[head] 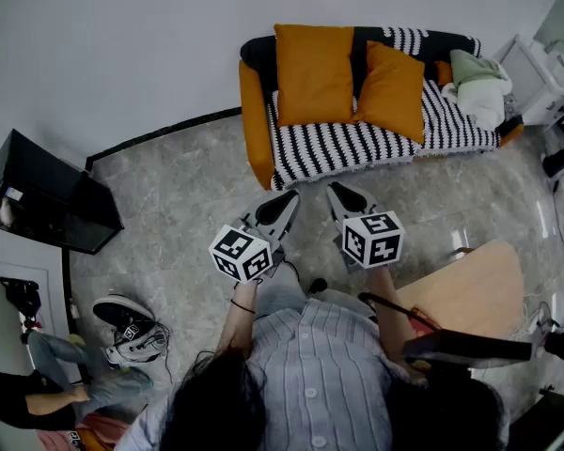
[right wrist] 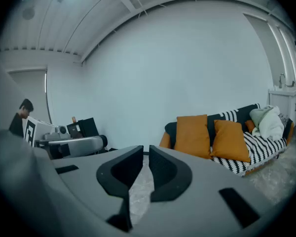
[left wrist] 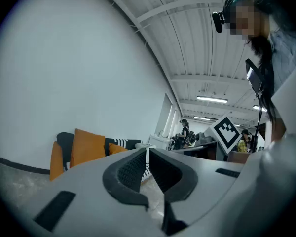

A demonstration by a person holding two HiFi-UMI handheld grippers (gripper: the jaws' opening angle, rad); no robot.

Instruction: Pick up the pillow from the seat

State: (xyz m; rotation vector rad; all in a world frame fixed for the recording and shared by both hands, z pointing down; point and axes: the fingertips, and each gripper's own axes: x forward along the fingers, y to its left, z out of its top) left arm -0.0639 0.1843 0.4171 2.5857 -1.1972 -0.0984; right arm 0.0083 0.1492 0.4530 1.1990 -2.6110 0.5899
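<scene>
Two orange pillows lean on the sofa's backrest: a large one (head: pixel 314 71) at the left and a smaller tilted one (head: pixel 392 90) beside it. The sofa (head: pixel 357 144) has a black-and-white striped seat cover and orange sides. My left gripper (head: pixel 289 198) and right gripper (head: pixel 337 192) hover side by side over the marble floor, a short way in front of the sofa. Both are shut with nothing between the jaws. The right gripper view shows both pillows (right wrist: pixel 192 135) (right wrist: pixel 231 139); the left gripper view shows the large pillow (left wrist: pixel 88 147) past the shut gripper (left wrist: pixel 148 154).
A pale green and white bundle (head: pixel 479 87) lies on the sofa's right end. A black cabinet (head: pixel 47 205) stands against the wall at left, shoes (head: pixel 127 327) lie on the floor, a wooden table (head: pixel 470 289) is at my right, and white equipment (head: pixel 545 78) is beyond the sofa.
</scene>
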